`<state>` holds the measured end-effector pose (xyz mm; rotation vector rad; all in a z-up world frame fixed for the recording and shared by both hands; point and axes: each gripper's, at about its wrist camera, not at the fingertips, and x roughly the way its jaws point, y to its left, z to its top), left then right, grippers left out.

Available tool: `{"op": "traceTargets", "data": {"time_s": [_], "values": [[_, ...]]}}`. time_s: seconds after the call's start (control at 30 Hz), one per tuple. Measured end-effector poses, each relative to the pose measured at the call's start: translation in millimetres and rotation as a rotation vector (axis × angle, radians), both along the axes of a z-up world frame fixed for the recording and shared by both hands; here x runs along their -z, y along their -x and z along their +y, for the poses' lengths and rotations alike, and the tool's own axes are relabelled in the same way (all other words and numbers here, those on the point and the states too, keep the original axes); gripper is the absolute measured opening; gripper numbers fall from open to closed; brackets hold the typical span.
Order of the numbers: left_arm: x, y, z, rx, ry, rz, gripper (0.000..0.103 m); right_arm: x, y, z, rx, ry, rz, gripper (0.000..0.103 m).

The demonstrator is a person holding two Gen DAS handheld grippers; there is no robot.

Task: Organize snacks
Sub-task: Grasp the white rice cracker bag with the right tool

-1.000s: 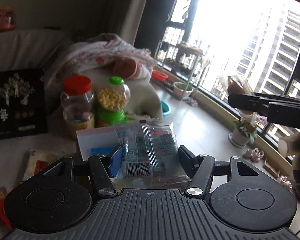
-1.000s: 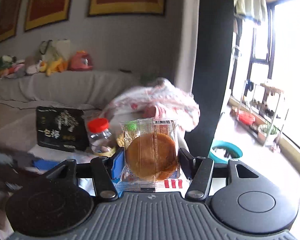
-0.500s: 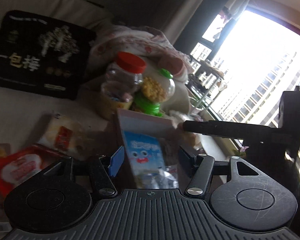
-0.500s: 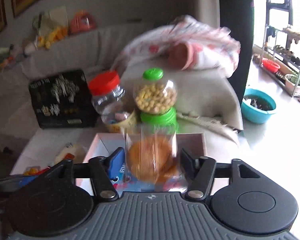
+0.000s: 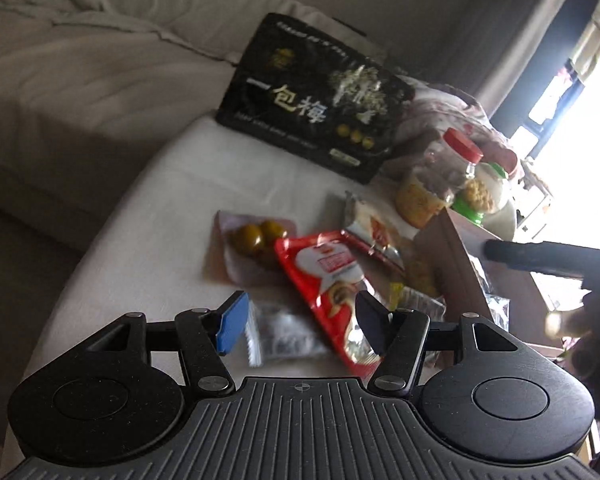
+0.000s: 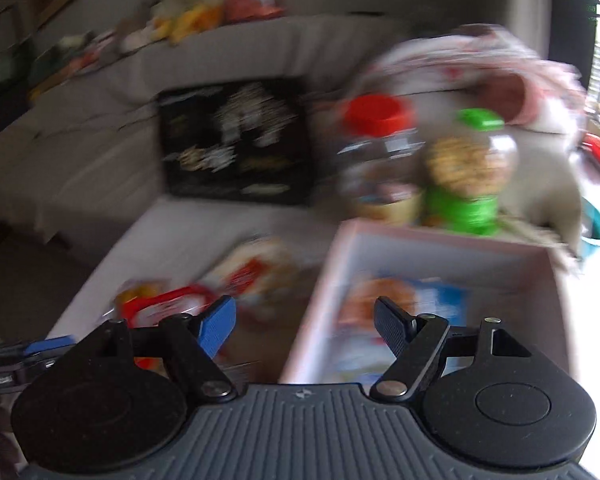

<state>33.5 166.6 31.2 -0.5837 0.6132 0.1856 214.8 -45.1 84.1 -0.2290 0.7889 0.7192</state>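
Hovering over the loose snacks on the white bench [image 5: 152, 200], I am holding my left tool [image 5: 300, 324] with its jaws standing wide and nothing gripped between them. Below and ahead of it a red snack packet [image 5: 324, 276] is lying flat, with a small clear packet [image 5: 284, 332] just beside it under the blue pad, a pouch of green olives [image 5: 256, 240] further off, and a white-and-red wrapped snack [image 5: 370, 228] near the box. A big black bag with white lettering [image 5: 312, 100] is leaning at the far edge of the bench, against the grey sofa [image 5: 80, 60]. Beside it a red-lidded jar [image 5: 444, 172] and a green-capped candy dispenser [image 5: 484, 192] are standing close together. My right tool [image 6: 304, 326] is pointing down over the near corner of the pink box [image 6: 440, 240], and its jaws are opening with nothing between them; it is also showing in the left wrist view as a dark bar over the box. Inside the box a round orange cake in clear wrap [image 6: 380, 304] is lying on a blue-and-white packet [image 6: 440, 300], though the blur is keeping me from telling more. The right wrist view is smeared, so I am seeing the loose packets left of the box only as red and white shapes.
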Motion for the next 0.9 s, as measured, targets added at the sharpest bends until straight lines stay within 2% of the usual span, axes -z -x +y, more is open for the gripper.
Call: {"op": "traceTargets", "data": {"time_s": [0.13,0.27,0.33,0.47,0.57,0.67,0.77,0.9], "values": [[5,13,1,0.023,0.001,0.008,0.065,19,16,49,-0.075,0.077,-0.019,0.077],[10,25,0,0.045,-0.011,0.008,0.065,32,-4,87,-0.068,0.126,0.026,0.077],[12,30,0,0.051,-0.007,0.008,0.065,34,-29,101,-0.016,0.139,0.052,0.077],[17,31,4,0.056,0.017,-0.004,0.065,43,-80,118,0.162,0.162,0.101,0.078],[21,31,9,0.053,0.026,-0.01,0.065,56,-102,127,0.214,0.196,0.146,0.078],[24,29,12,0.058,0.035,-0.008,0.065,64,-99,136,0.184,0.237,0.144,0.079],[27,27,14,0.066,0.043,-0.011,0.065,69,-86,139,0.166,0.273,0.099,0.079],[29,26,12,0.074,0.033,-0.009,0.065,64,-67,132,0.116,0.243,0.12,0.075]]}}
